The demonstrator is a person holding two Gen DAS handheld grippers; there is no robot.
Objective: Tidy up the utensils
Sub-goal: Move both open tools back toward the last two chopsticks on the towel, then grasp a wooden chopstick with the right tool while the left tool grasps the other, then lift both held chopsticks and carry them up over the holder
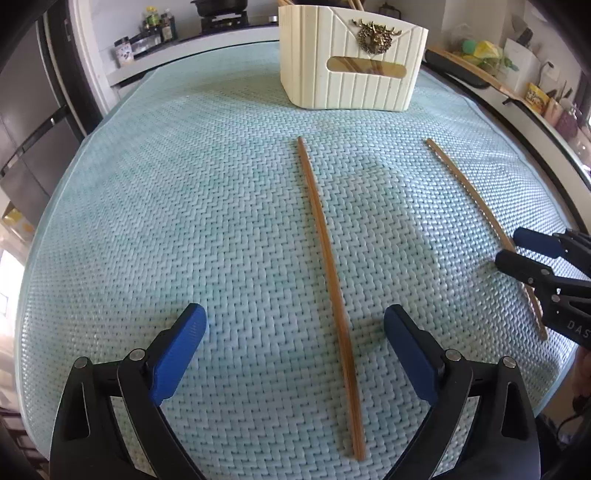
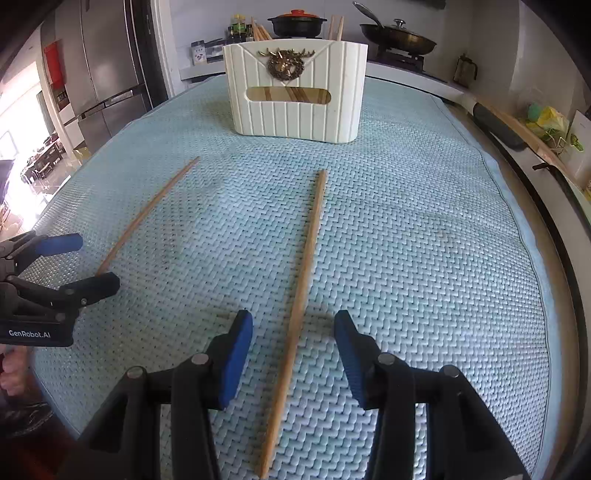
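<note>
Two wooden chopsticks lie apart on the light-blue woven mat (image 1: 184,206). The left chopstick (image 1: 327,273) runs between the fingers of my open left gripper (image 1: 295,314); it also shows in the right wrist view (image 2: 147,212). The right chopstick (image 2: 301,291) lies between the fingers of my open right gripper (image 2: 293,321), untouched; it also shows in the left wrist view (image 1: 476,206). A cream ribbed utensil holder (image 1: 351,62) with a gold deer emblem stands at the far side and holds several chopsticks (image 2: 260,31).
The mat's right edge (image 2: 517,206) meets a counter with a dark long object (image 2: 498,127) and clutter. A stove with a pot (image 2: 297,24) and a pan (image 2: 397,37) sits behind the holder. A fridge (image 2: 107,66) stands at the far left.
</note>
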